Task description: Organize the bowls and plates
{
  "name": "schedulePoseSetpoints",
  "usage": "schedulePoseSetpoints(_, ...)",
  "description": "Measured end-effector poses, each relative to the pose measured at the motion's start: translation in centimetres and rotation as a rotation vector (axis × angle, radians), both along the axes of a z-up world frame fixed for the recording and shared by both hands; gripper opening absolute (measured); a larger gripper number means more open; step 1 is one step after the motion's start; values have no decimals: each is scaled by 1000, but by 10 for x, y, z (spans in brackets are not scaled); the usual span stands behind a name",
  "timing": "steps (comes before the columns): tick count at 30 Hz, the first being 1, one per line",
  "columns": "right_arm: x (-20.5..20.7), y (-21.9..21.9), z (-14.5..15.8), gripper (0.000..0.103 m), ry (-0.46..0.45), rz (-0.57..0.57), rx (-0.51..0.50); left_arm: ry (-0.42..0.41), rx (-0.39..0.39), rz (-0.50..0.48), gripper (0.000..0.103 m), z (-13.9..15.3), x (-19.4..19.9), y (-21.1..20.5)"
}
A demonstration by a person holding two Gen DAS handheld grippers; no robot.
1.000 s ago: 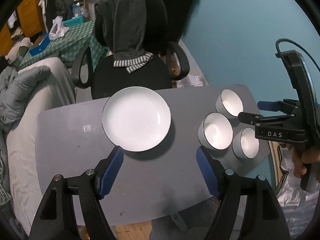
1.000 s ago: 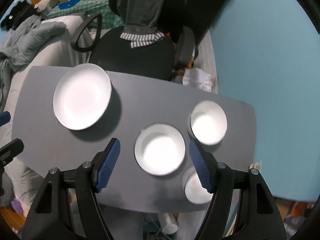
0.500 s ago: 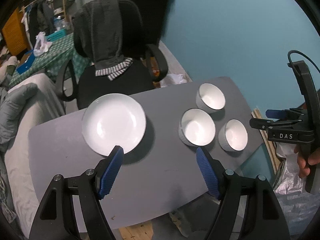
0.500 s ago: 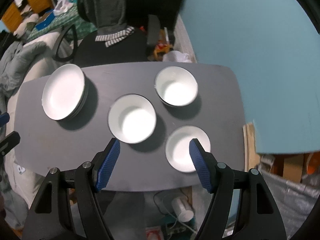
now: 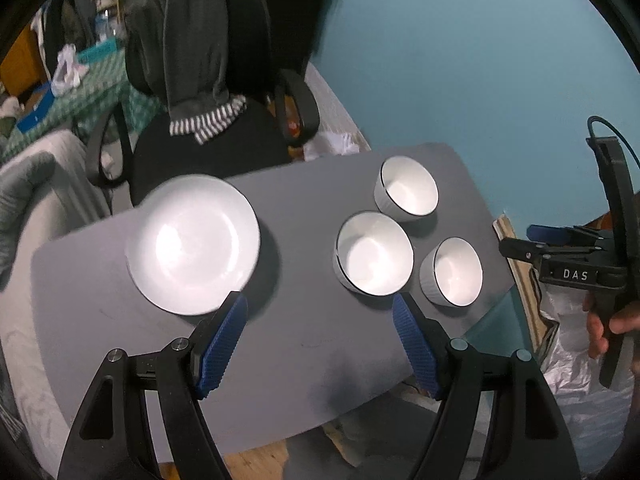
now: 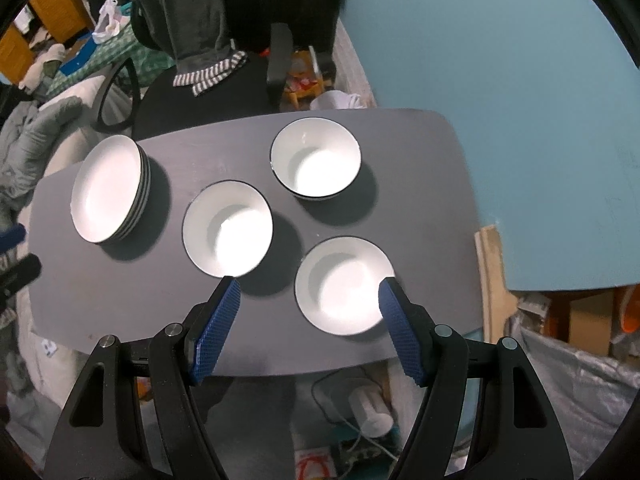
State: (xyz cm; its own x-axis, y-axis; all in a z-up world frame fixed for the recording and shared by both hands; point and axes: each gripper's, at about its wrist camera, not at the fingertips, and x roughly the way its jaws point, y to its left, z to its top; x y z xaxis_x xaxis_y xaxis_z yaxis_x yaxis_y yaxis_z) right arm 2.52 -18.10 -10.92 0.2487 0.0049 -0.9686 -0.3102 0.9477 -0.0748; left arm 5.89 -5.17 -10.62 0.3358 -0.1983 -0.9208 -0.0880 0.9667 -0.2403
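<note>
A grey table (image 6: 420,208) carries a stack of white plates (image 6: 106,188) at nine o'clock and three white bowls (image 6: 228,228) clustered from centre toward three o'clock.

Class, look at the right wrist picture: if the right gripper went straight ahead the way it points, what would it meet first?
Probably the nearest bowl, which sits between the open right gripper fingertips on the grey table; depth is uncertain.

Black gripper frames (image 5: 320,320) carry blue ridged fingers (image 6: 216,328) and silver screws.
</note>
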Motion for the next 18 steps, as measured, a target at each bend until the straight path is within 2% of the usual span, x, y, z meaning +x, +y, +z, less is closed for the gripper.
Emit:
schedulePoseSetpoints(6,25,7,-20,71,34,57,38,61,-27,41,77,-22,14,-6)
schedulePoseSetpoints(18,61,20,-86,71,167,138,94,167,-28,99,77,-76,42,-23)
